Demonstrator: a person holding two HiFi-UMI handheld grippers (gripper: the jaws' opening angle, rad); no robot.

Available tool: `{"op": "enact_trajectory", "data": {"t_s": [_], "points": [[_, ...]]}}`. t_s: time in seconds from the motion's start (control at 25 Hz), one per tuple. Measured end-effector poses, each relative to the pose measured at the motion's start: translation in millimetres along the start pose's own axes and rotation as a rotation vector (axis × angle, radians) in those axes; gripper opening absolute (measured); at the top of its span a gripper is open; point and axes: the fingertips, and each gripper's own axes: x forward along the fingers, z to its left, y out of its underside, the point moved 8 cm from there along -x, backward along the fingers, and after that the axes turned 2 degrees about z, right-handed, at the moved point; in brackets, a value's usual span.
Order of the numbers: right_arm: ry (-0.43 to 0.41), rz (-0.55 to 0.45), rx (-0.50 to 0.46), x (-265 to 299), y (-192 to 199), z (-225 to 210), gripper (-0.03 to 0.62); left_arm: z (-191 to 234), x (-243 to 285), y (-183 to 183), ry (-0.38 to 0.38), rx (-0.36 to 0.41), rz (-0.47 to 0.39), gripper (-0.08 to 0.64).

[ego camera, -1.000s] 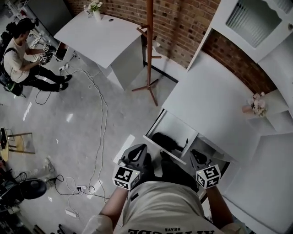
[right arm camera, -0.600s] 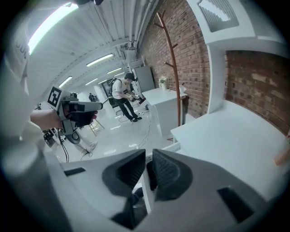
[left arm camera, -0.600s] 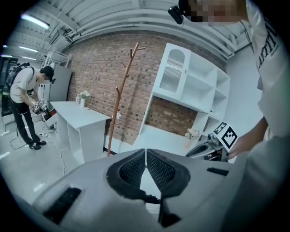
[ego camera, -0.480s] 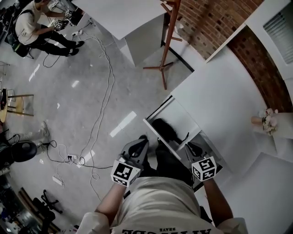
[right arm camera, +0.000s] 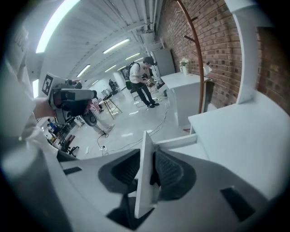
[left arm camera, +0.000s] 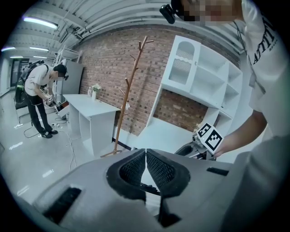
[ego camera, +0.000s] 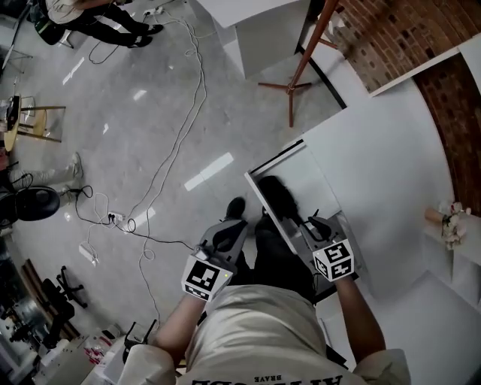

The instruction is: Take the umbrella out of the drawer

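Observation:
The black folded umbrella [ego camera: 279, 197] lies inside the open white drawer [ego camera: 310, 180] under the white desk. My right gripper [ego camera: 316, 223] hangs over the drawer's near end, beside the umbrella's handle. In the right gripper view its jaws [right arm camera: 147, 165] are opening, and the white edge of the drawer panel [right arm camera: 144, 181] stands between them; the pads do not clearly press on it. My left gripper [ego camera: 234, 225] is left of the drawer, over my legs. Its jaws [left arm camera: 145, 154] are shut tip to tip with nothing in them.
The white desk top [ego camera: 376, 150] spreads to the right of the drawer, with a small flower vase [ego camera: 451, 222] at its far side. A wooden coat stand [ego camera: 301, 60] rises behind the drawer. Cables [ego camera: 173, 150] trail over the grey floor at left. Another person [ego camera: 83, 7] stands far off.
Both grippers have sunk toward the drawer, the right one more, down onto the drawer's edge. The head view has tipped further down, so the drawer sits higher in the picture.

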Motion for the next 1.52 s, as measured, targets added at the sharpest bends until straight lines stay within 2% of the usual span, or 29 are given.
{"op": "enact_trajectory", "data": {"t_s": [0.2, 0.4, 0.84, 1.24, 1.52], "points": [[-0.041, 0.068, -0.026, 26.5, 12.9, -6.7, 0.117, -6.5, 1.0, 14.2, -0.034, -0.057, 0.023, 0.029], [-0.054, 0.115, -0.030, 52.0, 24.5, -9.6, 0.138, -9.1, 9.1, 31.3, -0.034, -0.056, 0.037, 0.029], [-0.052, 0.225, -0.020, 112.8, 52.8, -29.4, 0.213, -5.7, 30.4, 65.6, -0.033, -0.084, 0.092, 0.029], [-0.035, 0.324, -0.048, 178.2, 84.0, -38.1, 0.241, -0.4, 50.6, 90.6, -0.037, -0.143, 0.117, 0.029], [0.002, 0.382, -0.012, 215.5, 103.9, -45.1, 0.270, 4.4, 57.5, 104.1, -0.029, -0.166, 0.138, 0.029]]}}
